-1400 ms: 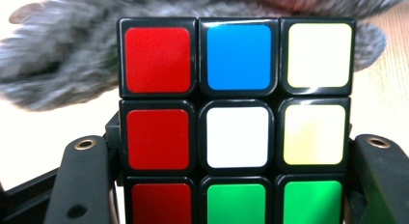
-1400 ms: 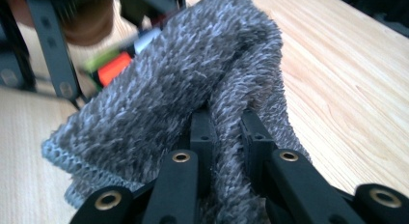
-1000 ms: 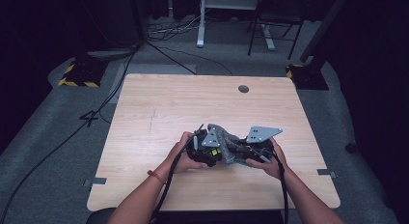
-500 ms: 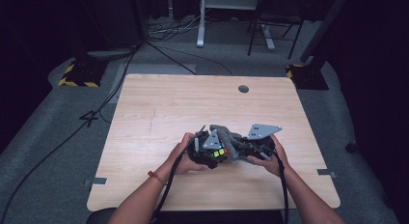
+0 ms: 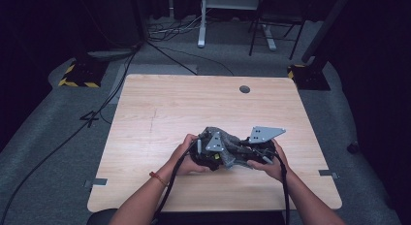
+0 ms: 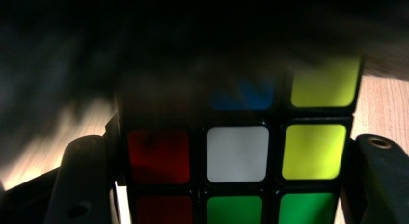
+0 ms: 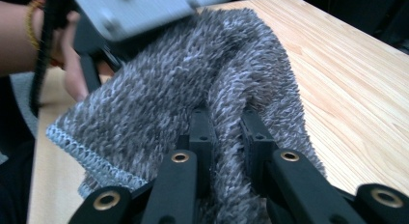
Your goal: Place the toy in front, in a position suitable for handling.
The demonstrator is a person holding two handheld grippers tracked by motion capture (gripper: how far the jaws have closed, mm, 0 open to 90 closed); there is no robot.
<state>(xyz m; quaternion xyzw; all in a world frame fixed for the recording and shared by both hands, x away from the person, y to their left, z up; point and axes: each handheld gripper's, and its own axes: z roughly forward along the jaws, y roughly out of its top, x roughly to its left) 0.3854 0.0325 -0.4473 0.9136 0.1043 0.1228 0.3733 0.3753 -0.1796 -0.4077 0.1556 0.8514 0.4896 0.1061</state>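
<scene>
A grey fuzzy cloth (image 5: 228,146) lies with its long axis left to right between the two grippers, near the wooden table's (image 5: 160,108) near edge. The right gripper (image 7: 225,119) pinches a fold of it; the left gripper (image 6: 236,151) clamps a Rubik's cube (image 6: 237,154). Grey carpet (image 5: 43,152) surrounds the table in a dark room. Since earlier, the cloth covers more of the cube.
</scene>
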